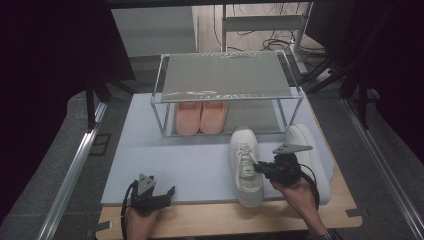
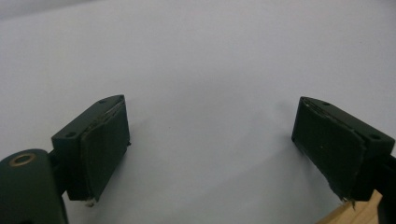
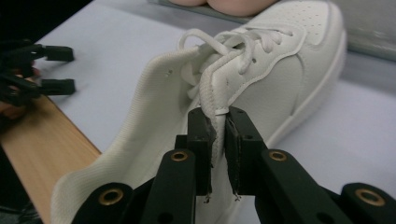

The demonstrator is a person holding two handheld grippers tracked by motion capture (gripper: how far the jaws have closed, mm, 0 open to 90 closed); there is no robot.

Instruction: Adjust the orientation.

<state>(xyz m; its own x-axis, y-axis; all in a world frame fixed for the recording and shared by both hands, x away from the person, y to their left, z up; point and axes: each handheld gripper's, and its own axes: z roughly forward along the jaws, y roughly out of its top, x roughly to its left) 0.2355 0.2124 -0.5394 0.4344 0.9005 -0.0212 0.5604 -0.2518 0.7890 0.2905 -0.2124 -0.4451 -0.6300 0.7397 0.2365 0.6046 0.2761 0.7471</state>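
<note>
**Pinching the sneaker's collar for a move toward the rack**

Gripping: the right gripper (image 3: 217,123) has its jaws nearly together on the side wall of the near sneaker (image 1: 245,165), at the collar edge beside the laces. The pads (image 3: 201,128) press the thin upper from inside and outside. Judgement: this edge is chosen because it is the only part thin enough to fit between the jaws; sole and toe box are too wide.

Sneaker position: it stands upright on the grey mat (image 1: 165,160), toe toward the rack (image 1: 225,85), heel near the mat's front edge. The grip sits well back of the toe, so the toe may droop once lifted.

Second sneaker (image 1: 312,155): just right of the first, parallel, partly behind the right hand. Untouched.

Left gripper (image 1: 150,192): jaws wide apart, nothing between them; in its own view, bare mat lies under the pads (image 2: 105,149). It rests at the mat's near left corner, well apart from the shoes, likely parked clear of the working arm.

Rack: two tiers. A pink pair (image 1: 201,117) occupies the left half of the lower tier, toes outward. The right half looks free, directly ahead of the sneakers, so I judge it the likely destination.

Table (image 1: 225,217): wood edge shows in front of the mat.
</note>
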